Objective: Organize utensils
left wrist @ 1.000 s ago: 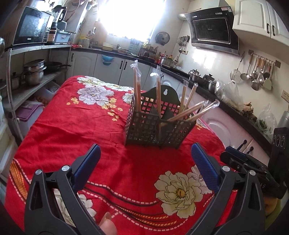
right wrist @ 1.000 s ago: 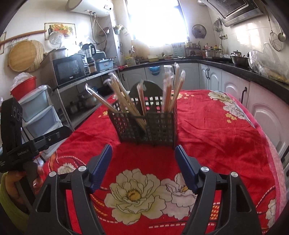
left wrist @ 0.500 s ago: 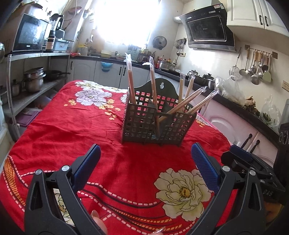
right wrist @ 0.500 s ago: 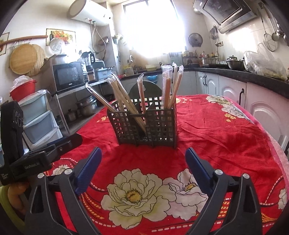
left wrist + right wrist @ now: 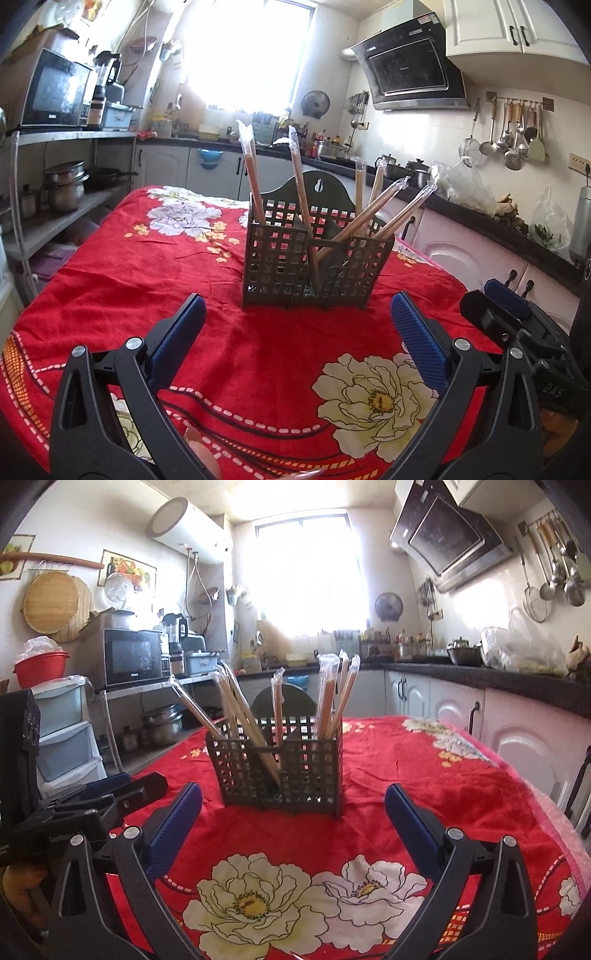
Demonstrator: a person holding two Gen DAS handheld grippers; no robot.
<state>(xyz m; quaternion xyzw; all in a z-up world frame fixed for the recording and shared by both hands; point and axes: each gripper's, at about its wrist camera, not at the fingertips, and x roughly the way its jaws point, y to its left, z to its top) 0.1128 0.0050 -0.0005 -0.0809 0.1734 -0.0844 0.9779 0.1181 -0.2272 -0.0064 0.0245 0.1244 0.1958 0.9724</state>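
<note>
Both your grippers, left (image 5: 295, 325) and right (image 5: 293, 808), gape wide, empty; right just widened | utensil holder (image 5: 314, 258) upright just beyond them, wrapped chopsticks (image 5: 328, 701) inside.

Chopsticks (image 5: 373, 218) in holder (image 5: 314, 266) on tablecloth (image 5: 147, 280)

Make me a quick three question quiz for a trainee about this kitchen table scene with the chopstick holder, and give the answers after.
1. True or false: the wrapped chopsticks lie flat on the red tablecloth.
2. What is between the right gripper fingers? A) a chopstick B) nothing C) a spoon
3. Fill in: the slotted holder stands ____ on the table.

Key
1. False: they stand in the holder, some leaning.
2. B: its jaws have just been opening and stand wide apart, short of the holder. The left gripper is also open and empty.
3. Upright.
</note>
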